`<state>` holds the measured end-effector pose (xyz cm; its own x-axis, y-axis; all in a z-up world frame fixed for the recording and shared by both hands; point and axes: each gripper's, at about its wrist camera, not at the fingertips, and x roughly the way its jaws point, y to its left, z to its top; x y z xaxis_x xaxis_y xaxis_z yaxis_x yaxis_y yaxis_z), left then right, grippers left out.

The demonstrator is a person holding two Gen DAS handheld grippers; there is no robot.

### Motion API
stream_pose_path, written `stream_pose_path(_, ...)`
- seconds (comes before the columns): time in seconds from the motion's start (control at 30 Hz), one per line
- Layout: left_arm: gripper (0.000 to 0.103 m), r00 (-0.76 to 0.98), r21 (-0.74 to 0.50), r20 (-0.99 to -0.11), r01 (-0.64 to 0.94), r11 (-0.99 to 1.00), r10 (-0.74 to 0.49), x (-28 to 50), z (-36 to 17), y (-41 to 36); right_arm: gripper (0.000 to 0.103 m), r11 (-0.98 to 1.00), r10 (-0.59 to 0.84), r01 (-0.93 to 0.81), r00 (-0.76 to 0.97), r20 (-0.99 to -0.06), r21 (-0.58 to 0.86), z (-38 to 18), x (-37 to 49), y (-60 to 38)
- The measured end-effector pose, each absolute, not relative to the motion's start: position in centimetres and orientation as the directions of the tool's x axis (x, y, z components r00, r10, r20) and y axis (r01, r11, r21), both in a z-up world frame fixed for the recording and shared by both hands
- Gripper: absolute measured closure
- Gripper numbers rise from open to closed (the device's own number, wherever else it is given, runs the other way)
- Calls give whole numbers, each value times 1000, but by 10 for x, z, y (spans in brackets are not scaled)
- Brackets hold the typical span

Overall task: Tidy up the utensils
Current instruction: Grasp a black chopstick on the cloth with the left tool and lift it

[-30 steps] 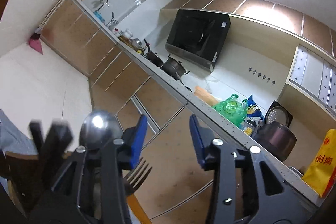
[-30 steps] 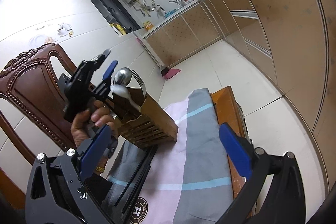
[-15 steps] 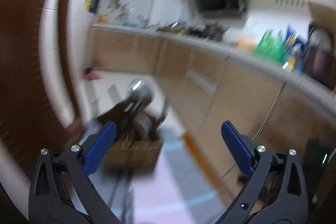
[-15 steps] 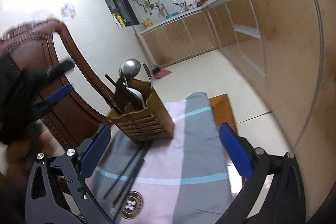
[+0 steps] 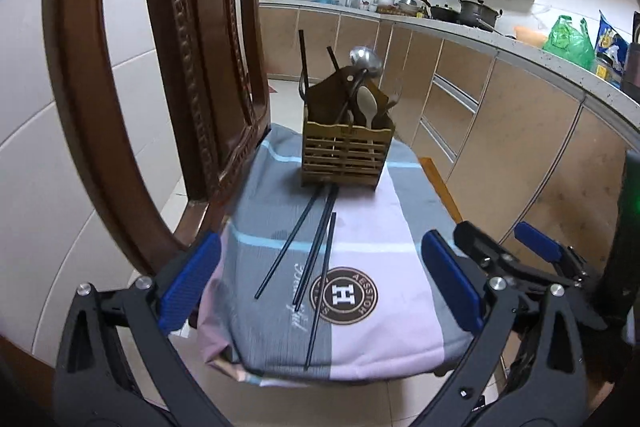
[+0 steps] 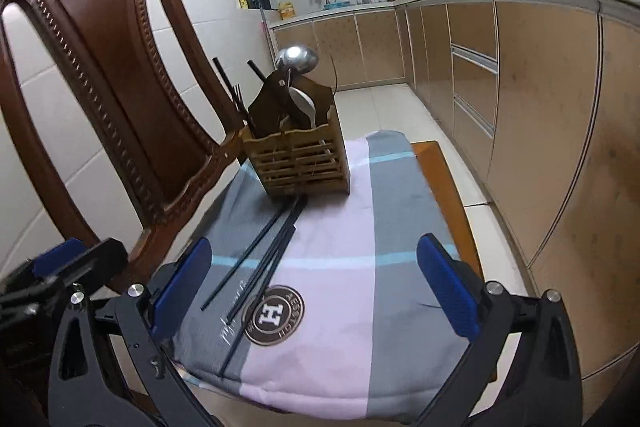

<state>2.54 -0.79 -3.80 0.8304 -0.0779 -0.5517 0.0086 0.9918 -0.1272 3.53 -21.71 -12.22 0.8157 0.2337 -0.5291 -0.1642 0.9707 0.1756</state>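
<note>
**Both grippers spread above the cushion edge**

Your left gripper (image 5: 320,283) and right gripper (image 6: 316,287) both stand spread wide, empty, over the near edge of the padded fabric cushion (image 5: 384,227). Ahead of them, thin black chopsticks (image 5: 316,251) lie loose. Beyond those, the slatted wooden holder (image 5: 344,155) carries a steel ladle (image 5: 365,61). A carved wooden chair back (image 6: 120,99) crowds your left.

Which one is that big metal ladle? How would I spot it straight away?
Find the dark wooden chair with the striped cushion. At the cushion's far end stands a slatted wooden utensil holder. The ladle rises highest from it, the only shiny round steel bowl above the pale spoon.
</note>
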Motion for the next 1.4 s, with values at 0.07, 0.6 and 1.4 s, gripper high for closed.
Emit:
stream_pose_path(0.07, 4, 836, -90, -546, 11, 996, -59, 19, -34, -13, 3, 968, 244, -171, 804, -542, 182, -125, 35, -217)
stream_pose_path(0.6, 4, 798, -70, -599, 29, 997, -65, 19, -46, -5, 3, 969, 231, -134, 789, -570, 207, -127, 36, -231)
stream_pose_path(1.4, 60, 531, 107, -847, 124, 987, 25, 220, -124, -39, 3, 934, 251, -29, 764, -595, 357, -141, 83, -310)
